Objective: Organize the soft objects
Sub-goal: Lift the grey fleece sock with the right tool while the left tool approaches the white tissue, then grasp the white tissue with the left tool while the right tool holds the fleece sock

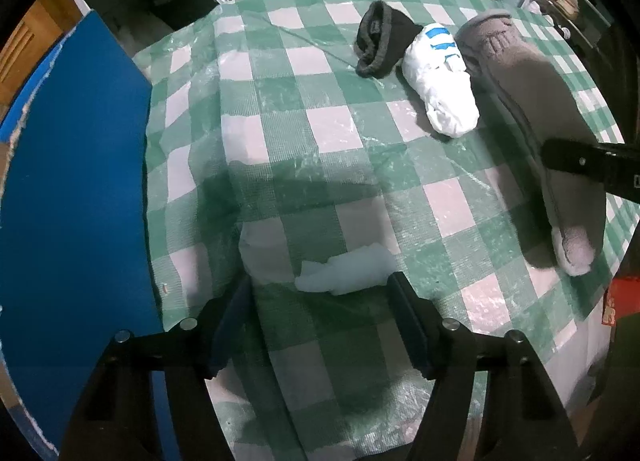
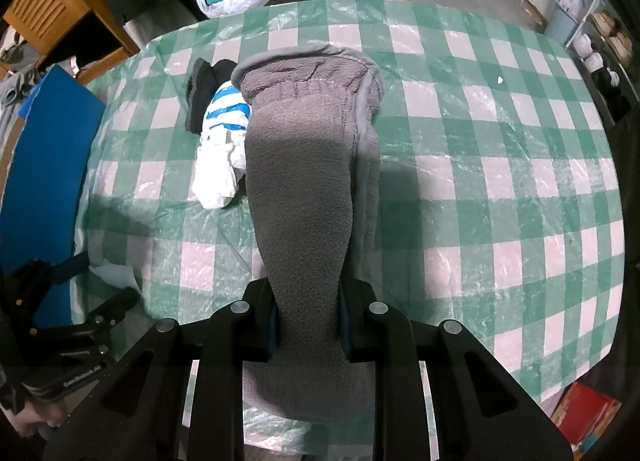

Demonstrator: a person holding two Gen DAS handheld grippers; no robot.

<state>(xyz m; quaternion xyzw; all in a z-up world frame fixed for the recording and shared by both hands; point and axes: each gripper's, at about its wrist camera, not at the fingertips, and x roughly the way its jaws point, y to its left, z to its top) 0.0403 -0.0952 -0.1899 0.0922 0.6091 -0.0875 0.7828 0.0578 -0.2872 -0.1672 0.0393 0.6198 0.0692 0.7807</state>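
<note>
Right tongs (image 2: pixel 308 325) are clamped nearly closed on the near end of the long grey fleece sock (image 2: pixel 304 181); the fabric bunches to a narrow neck between the jaws. The rest of the sock trails away across the table with the green-and-white checked plastic cover (image 2: pixel 500 181), its ribbed cuff at the far end.

Left tongs (image 1: pixel 320 289) are partly open with nothing gripped. A small crumpled white soft piece (image 1: pixel 348 269) lies between the fingertips, close to the right finger; I can't confirm contact.

Handling, as I judge it:
- Grey sock: light, limp, thick pile. It compresses a lot and gives good friction, so slip risk is low. It drags and folds if pulled from one end; take the cuff as a second hold.
- White piece: very light, no stiffness. Pinch it at mid-bulk, low to the cover, which is wrinkled and could get caught.

Beside the grey sock lie a rolled white sock with blue stripes (image 1: pixel 440 77) and a dark rolled knit sock (image 1: pixel 380 41), touching each other. Both are compact bundles; grip across the roll.

A blue board (image 1: pixel 72 201) stands at the left table edge.
</note>
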